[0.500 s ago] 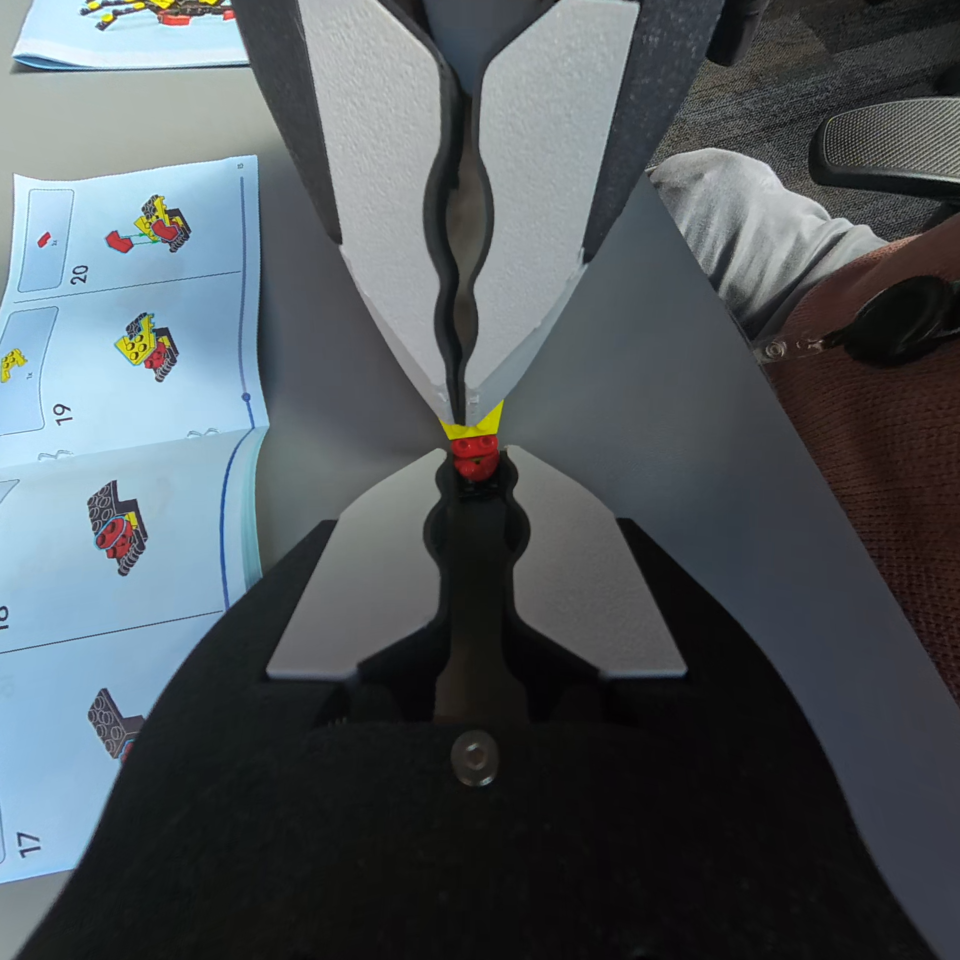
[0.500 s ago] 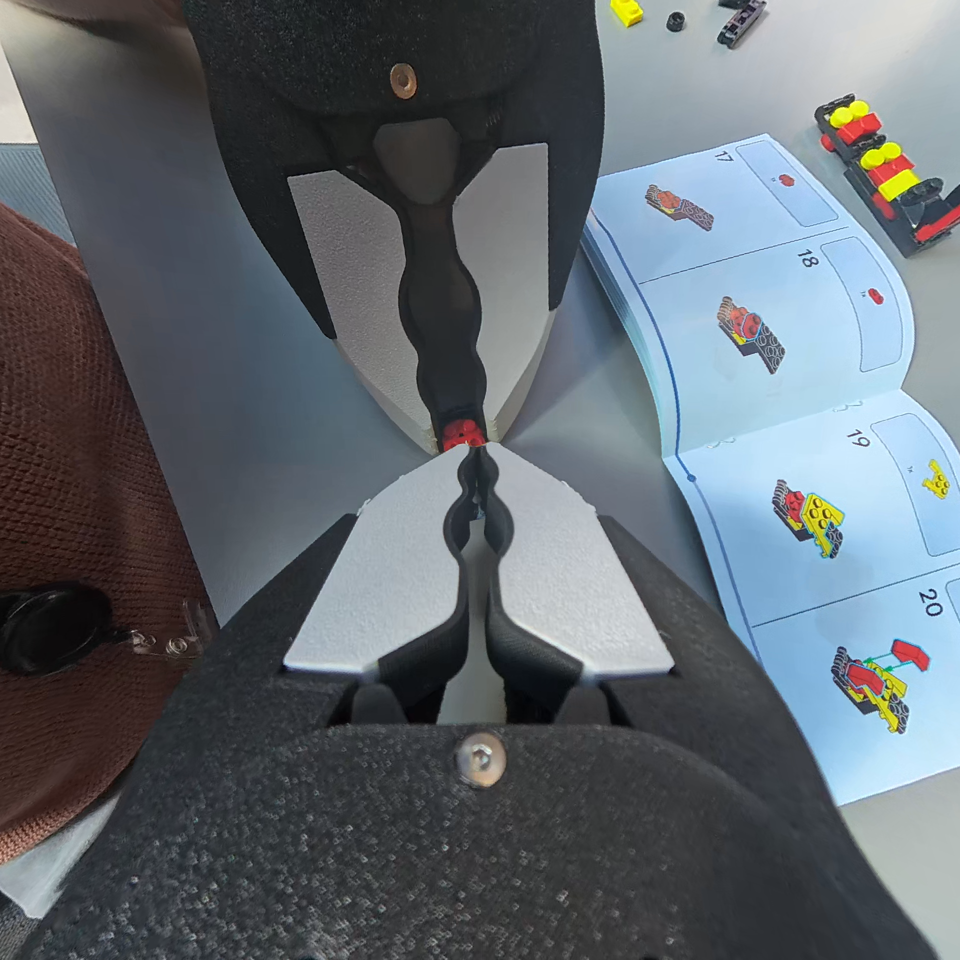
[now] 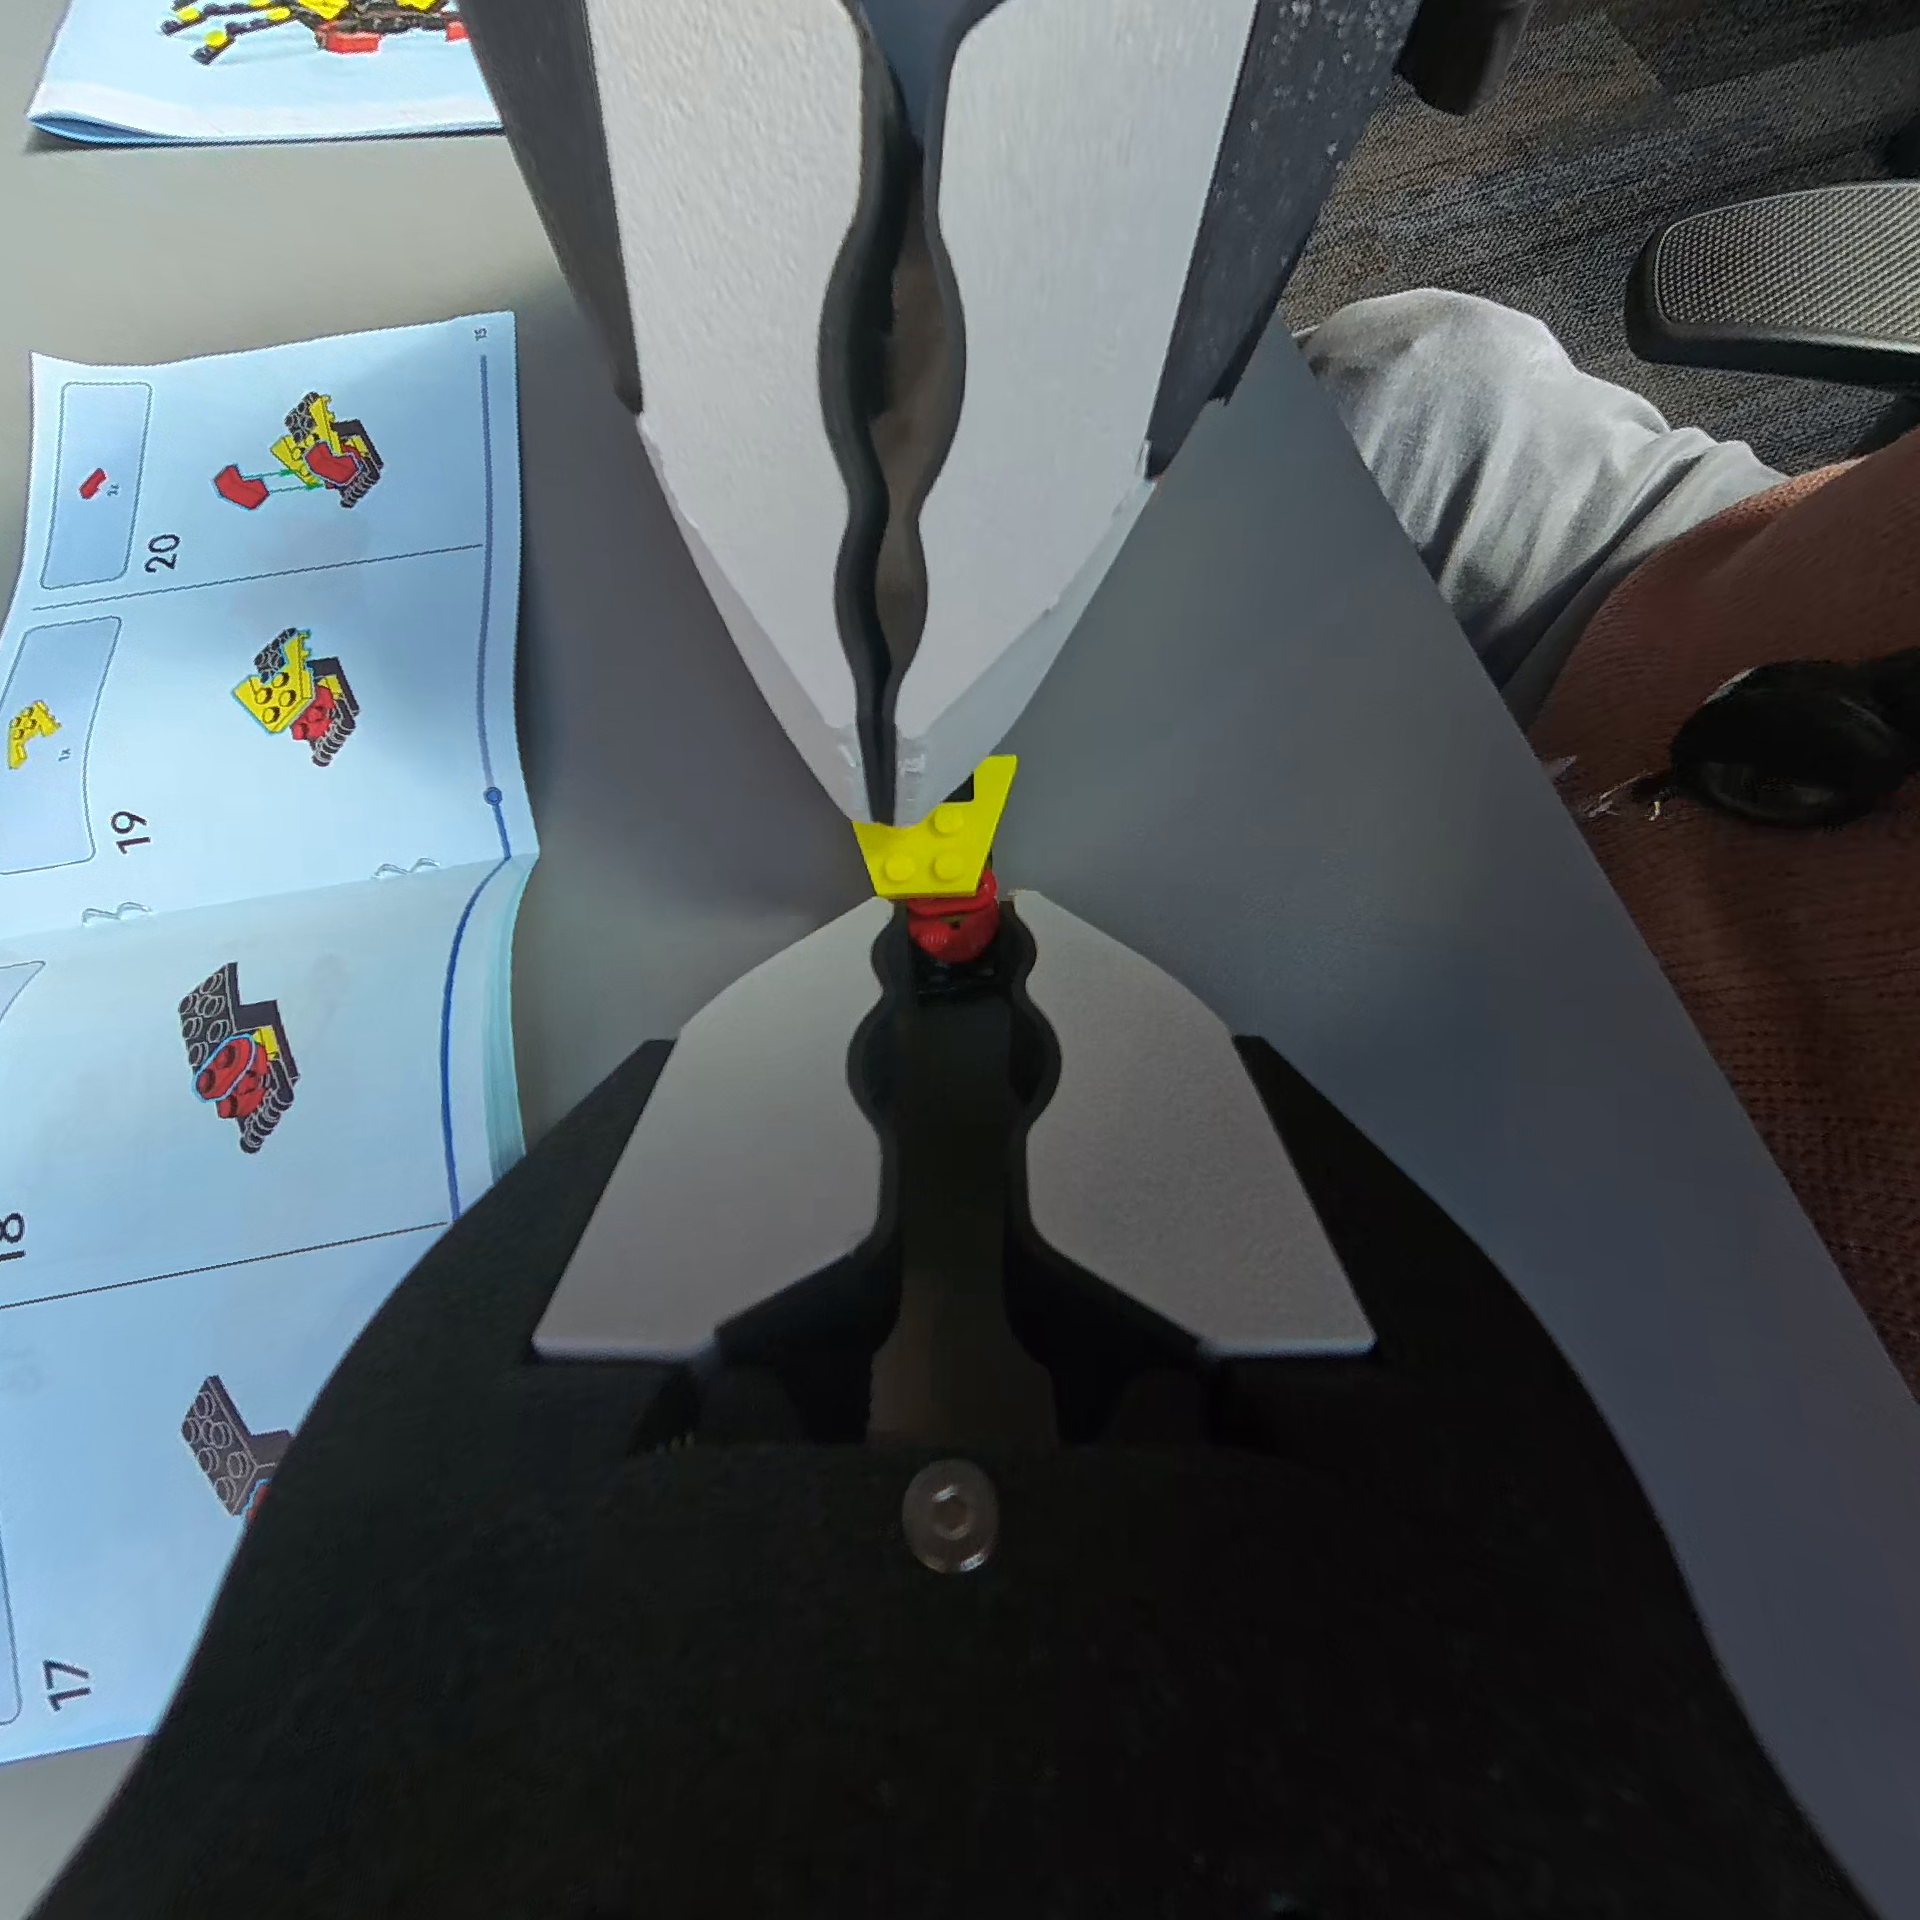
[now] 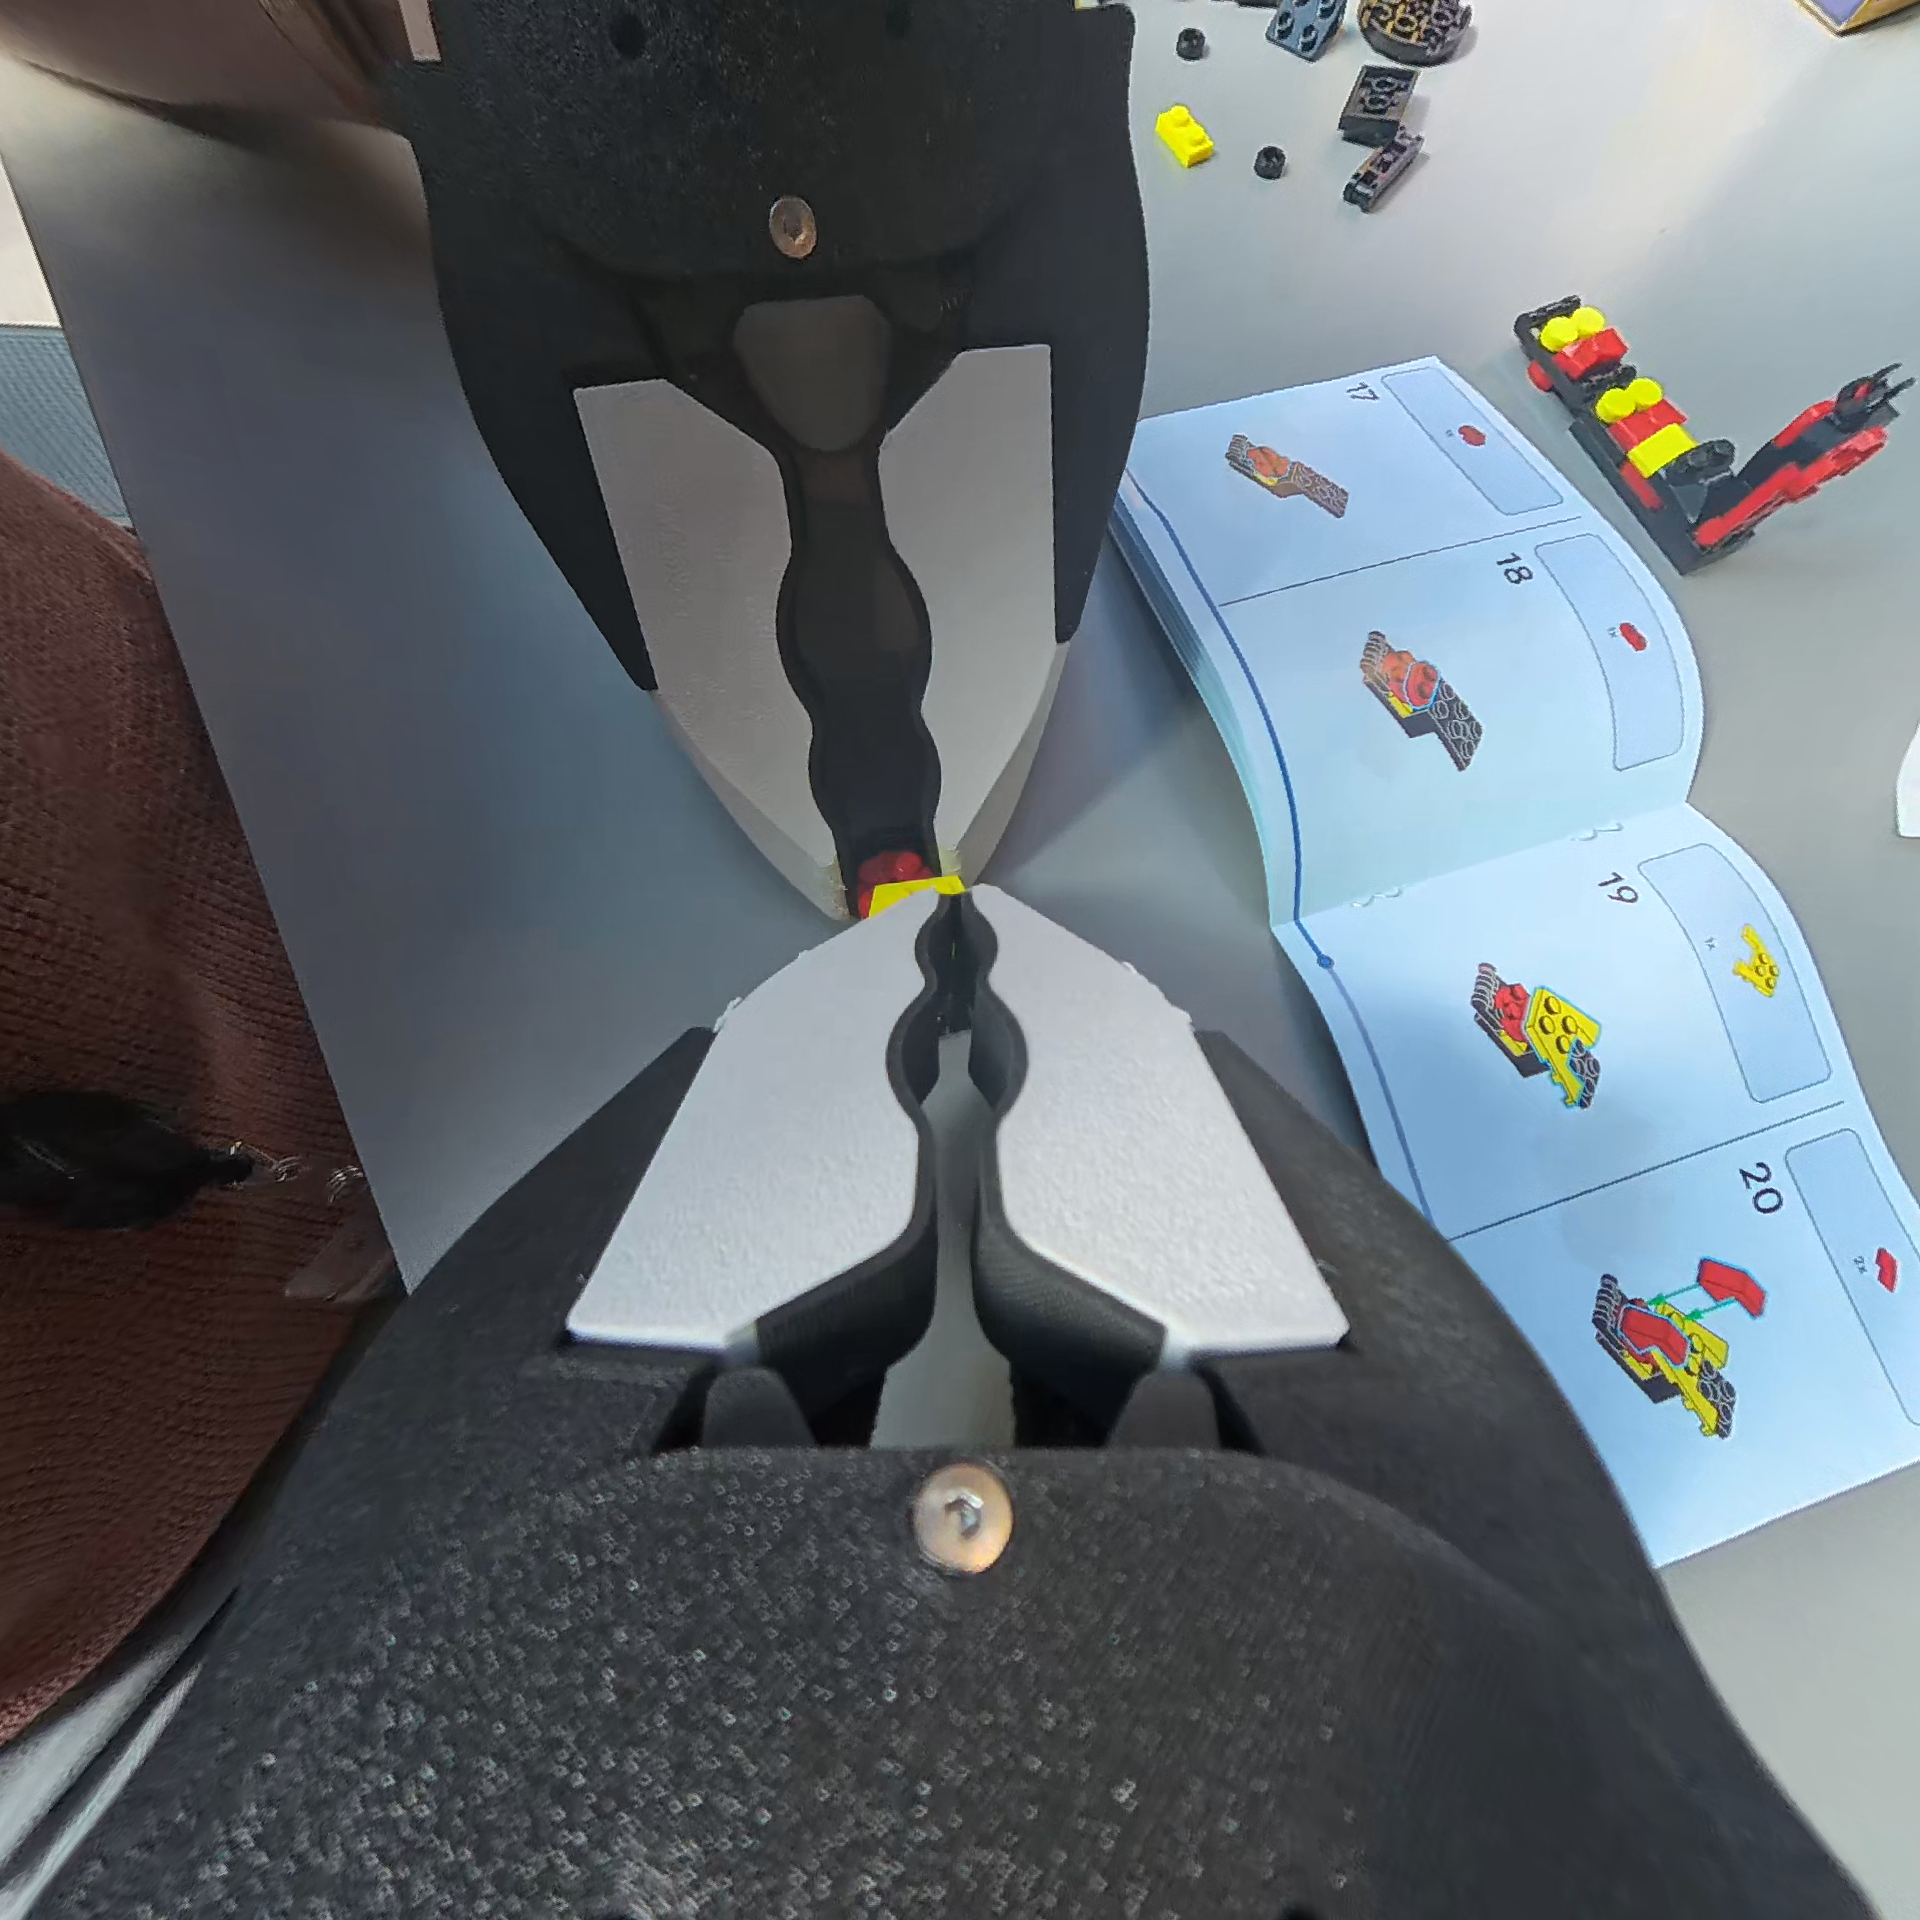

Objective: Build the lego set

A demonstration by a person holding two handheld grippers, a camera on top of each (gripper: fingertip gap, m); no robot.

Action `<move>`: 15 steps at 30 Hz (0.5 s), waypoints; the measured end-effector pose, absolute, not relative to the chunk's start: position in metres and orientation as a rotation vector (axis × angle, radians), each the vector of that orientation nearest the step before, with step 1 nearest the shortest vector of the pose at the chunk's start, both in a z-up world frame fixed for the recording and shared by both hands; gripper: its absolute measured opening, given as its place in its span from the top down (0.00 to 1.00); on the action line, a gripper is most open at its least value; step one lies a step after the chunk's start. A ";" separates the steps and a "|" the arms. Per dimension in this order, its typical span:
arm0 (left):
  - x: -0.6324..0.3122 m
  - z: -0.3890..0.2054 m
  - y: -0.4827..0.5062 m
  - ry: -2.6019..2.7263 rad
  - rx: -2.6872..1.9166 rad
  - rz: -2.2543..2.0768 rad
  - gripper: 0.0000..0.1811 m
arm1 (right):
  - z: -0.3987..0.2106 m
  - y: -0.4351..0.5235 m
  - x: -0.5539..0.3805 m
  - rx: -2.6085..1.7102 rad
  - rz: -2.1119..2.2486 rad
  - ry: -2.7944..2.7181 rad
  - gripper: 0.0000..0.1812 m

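My left gripper (image 3: pixel 948 920) is shut on a small red and black lego sub-assembly (image 3: pixel 951 940). My right gripper (image 4: pixel 951 912) faces it tip to tip and is shut on a yellow wedge plate (image 3: pixel 935 857). The plate lies against the top of the red brick. In the right wrist view the plate (image 4: pixel 916 891) shows only as a thin yellow strip in front of the red brick (image 4: pixel 888 868), which sits between the left gripper's fingers. Both grippers are held above the grey table (image 3: pixel 1299 831).
An open blue instruction booklet (image 4: pixel 1507 935) lies beside the grippers, and also shows in the left wrist view (image 3: pixel 260 727). A partly built red, black and yellow model (image 4: pixel 1662 447) and loose pieces (image 4: pixel 1184 135) lie farther off. A person's brown sleeve (image 4: pixel 125 935) is at the table edge. The grippers are tip to tip, or close to it.
More of the yellow plate now shows beyond the right gripper's tips, over the red brick. The two grippers still meet tip to tip.
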State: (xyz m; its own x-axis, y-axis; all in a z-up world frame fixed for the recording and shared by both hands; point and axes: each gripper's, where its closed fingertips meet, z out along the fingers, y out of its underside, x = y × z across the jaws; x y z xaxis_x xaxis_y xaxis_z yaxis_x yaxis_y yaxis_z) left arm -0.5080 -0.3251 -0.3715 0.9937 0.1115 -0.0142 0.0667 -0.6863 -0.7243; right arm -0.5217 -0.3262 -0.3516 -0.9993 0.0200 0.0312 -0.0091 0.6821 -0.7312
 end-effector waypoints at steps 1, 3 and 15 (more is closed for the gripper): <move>-0.508 -0.372 -0.325 -0.123 -2.330 0.073 0.91 | -0.352 -0.327 -0.521 0.006 1.222 -2.854 1.00; -0.508 -0.372 -0.325 -0.123 -2.329 0.071 0.91 | -0.357 -0.328 -0.520 0.044 1.174 -2.872 1.00; -0.508 -0.372 -0.325 -0.124 -2.324 0.054 0.91 | -0.359 -0.328 -0.515 0.342 1.039 -2.942 1.00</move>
